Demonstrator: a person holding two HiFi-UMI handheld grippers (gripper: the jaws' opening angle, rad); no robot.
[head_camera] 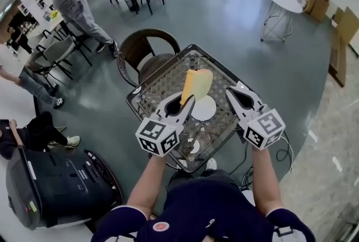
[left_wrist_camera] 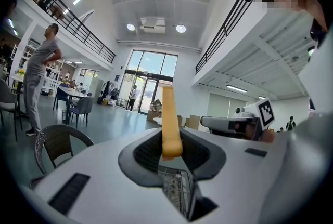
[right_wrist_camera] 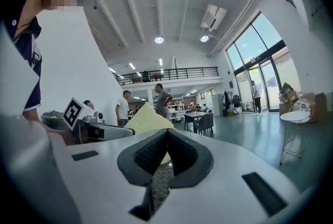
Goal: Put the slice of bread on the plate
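Observation:
A pale yellow slice of bread (head_camera: pixel 197 84) stands upright between the jaws of my left gripper (head_camera: pixel 187 101), which is shut on its lower edge. It hangs just above a white plate (head_camera: pixel 205 109) on the mesh-topped table (head_camera: pixel 160 86). In the left gripper view the bread (left_wrist_camera: pixel 169 121) shows edge-on, rising from the left gripper (left_wrist_camera: pixel 171 151). My right gripper (head_camera: pixel 236 91) hovers to the right of the plate, shut with nothing held. In the right gripper view the right gripper (right_wrist_camera: pixel 166 133) has its tips meeting, with the bread (right_wrist_camera: pixel 144 118) beyond to the left.
A wicker chair (head_camera: pixel 147 54) stands at the table's far side. A black case (head_camera: pixel 56 185) sits on the floor at lower left. A person (head_camera: pixel 70 2) stands at the far left near dining tables. A small white round table (head_camera: pixel 283 0) is at the far right.

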